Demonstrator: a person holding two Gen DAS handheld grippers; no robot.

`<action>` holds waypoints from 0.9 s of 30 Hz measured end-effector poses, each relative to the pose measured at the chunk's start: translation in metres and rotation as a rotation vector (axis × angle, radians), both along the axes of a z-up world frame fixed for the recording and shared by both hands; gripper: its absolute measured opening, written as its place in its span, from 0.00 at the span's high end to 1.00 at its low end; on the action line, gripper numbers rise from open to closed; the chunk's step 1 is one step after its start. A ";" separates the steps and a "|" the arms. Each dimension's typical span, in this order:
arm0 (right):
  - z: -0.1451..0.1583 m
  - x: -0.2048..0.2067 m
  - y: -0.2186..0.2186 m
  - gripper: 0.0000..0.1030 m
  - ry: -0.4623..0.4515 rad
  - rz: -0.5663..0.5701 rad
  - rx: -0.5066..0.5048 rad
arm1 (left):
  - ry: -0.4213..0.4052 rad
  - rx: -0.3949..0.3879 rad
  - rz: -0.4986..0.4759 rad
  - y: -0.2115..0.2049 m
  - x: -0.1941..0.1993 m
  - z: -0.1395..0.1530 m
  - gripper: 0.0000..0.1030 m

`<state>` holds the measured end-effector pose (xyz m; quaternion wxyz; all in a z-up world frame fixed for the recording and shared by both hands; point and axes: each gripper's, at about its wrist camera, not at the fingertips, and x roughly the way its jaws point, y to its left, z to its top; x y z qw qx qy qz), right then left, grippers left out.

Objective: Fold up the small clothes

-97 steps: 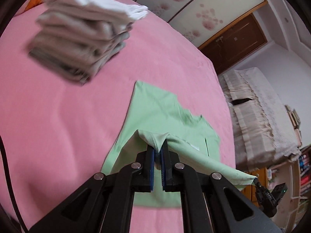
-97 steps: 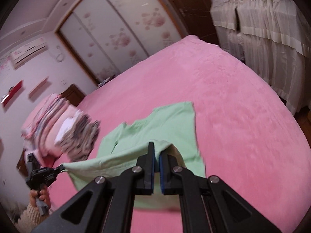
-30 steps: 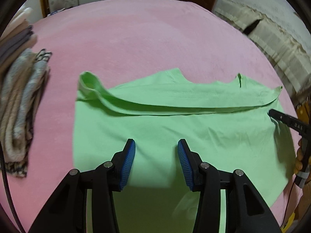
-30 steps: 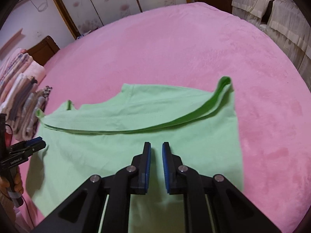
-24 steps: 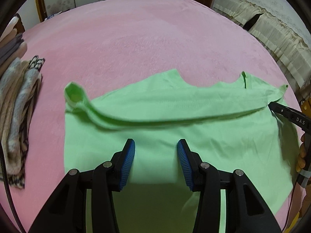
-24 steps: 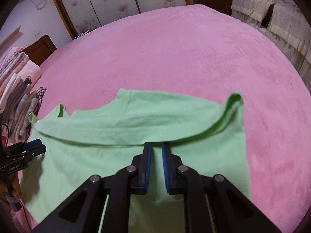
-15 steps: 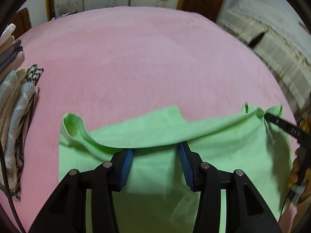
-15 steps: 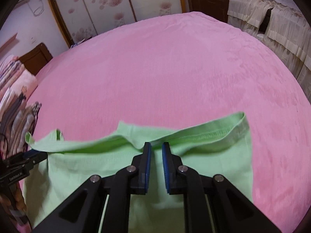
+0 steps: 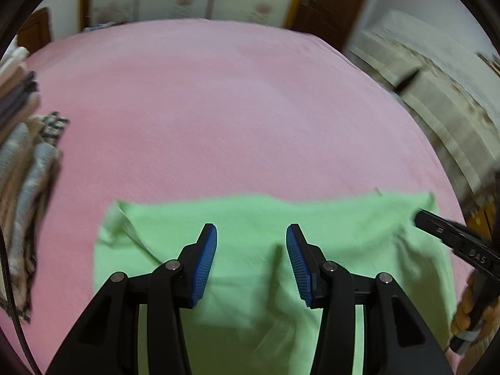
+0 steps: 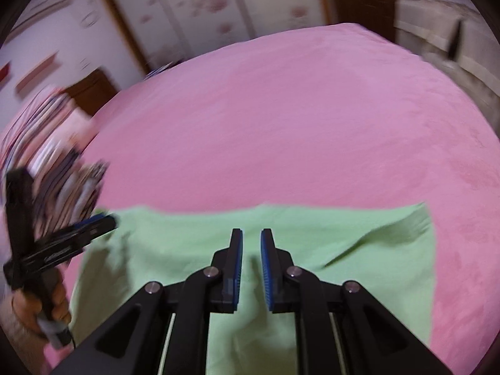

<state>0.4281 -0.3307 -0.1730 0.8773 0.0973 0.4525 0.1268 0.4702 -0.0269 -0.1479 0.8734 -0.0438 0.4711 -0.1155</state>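
Left gripper (image 9: pixel 251 259) hovers over a light green shirt (image 9: pixel 343 234), its blue-padded jaws standing apart with nothing between them. Right gripper (image 10: pixel 251 262) hovers over the same shirt, jaws nearly together with a narrow empty gap, gripping nothing. Folded once, the shirt lies flat on a pink bedspread (image 9: pixel 218 93), filling the lower half of both views, from about eight o'clock to four o'clock. At nine o'clock sits a stack of folded clothes (image 9: pixel 22 187), well apart. For the next fold, each gripper should probably pinch both layers near one short edge, lift together evenly, and lay that edge square on the opposite one, so no layer slips or bunches.
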 end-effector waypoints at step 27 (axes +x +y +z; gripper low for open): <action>-0.035 0.041 0.058 0.95 -0.016 0.005 -0.083 | -0.088 0.206 -0.124 -0.034 0.004 -0.022 0.55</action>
